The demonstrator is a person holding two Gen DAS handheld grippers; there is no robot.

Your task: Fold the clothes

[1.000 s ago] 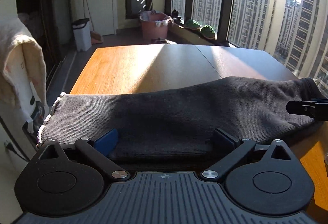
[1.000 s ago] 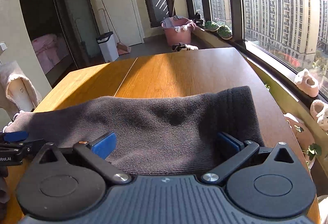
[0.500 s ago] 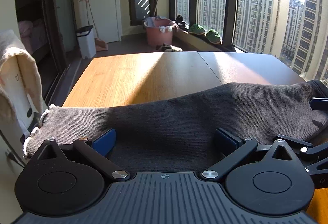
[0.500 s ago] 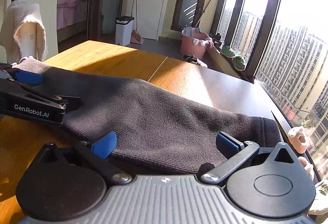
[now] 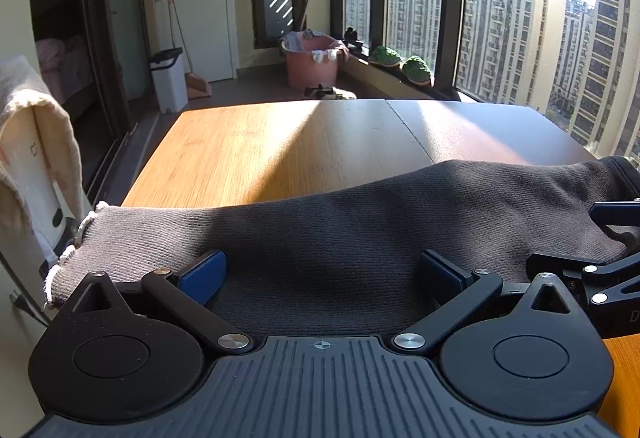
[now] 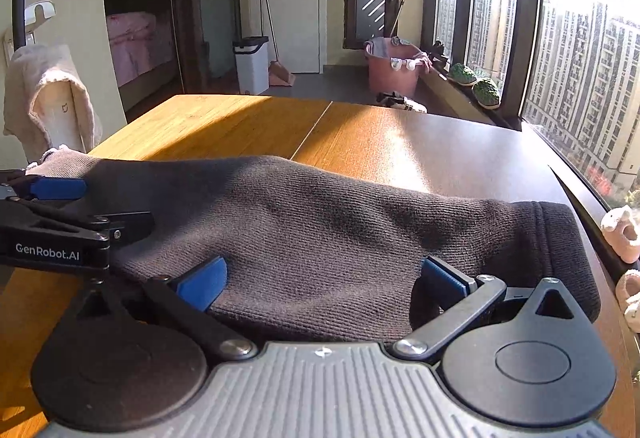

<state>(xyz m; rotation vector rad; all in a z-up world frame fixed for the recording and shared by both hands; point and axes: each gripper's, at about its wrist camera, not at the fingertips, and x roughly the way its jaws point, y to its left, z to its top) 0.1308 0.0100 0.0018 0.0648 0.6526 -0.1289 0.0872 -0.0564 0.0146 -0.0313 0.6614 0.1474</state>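
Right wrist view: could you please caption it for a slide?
Both open grippers straddle a dark grey knitted garment on the wooden table.

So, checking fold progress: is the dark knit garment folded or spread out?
Folded lengthwise: the dark knit garment lies as a narrow doubled band across the wooden table.

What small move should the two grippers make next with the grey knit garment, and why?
Probably close both on the near edge. The left gripper and the right gripper stand open, side by side, with the grey knit garment lying between their blue pads on the wooden table. Neither appears to pinch it yet.
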